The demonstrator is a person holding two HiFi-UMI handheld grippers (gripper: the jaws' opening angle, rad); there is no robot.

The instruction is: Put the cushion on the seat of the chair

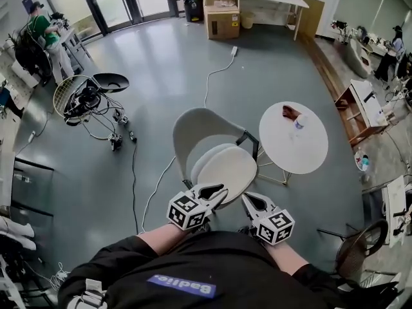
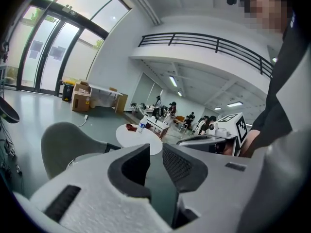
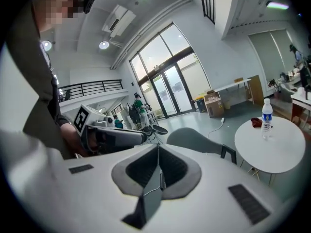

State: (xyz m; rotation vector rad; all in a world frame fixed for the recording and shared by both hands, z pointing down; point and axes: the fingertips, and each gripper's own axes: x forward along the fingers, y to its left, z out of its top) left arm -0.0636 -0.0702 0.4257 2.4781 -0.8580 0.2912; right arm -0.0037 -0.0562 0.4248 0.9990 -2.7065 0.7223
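A chair with a pale grey shell back [image 1: 196, 126] stands right in front of me. An off-white oval cushion [image 1: 226, 170] lies on its seat. My left gripper [image 1: 221, 191] hovers at the cushion's near edge, its jaws apart with nothing between them. My right gripper [image 1: 246, 199] is beside it at the cushion's near right edge, jaws together and empty. In the left gripper view the left gripper [image 2: 156, 152] shows a gap, with the chair back [image 2: 63, 142] beyond. In the right gripper view the right gripper [image 3: 158, 152] is shut, with the chair back [image 3: 194, 141] behind.
A round white table [image 1: 302, 150] stands right of the chair with a water bottle [image 1: 299, 122] and a red thing [image 1: 290, 112] on it. A white cable [image 1: 212, 76] runs over the floor. Equipment on stands [image 1: 90, 98] is at the left, a cardboard box [image 1: 222, 15] far back.
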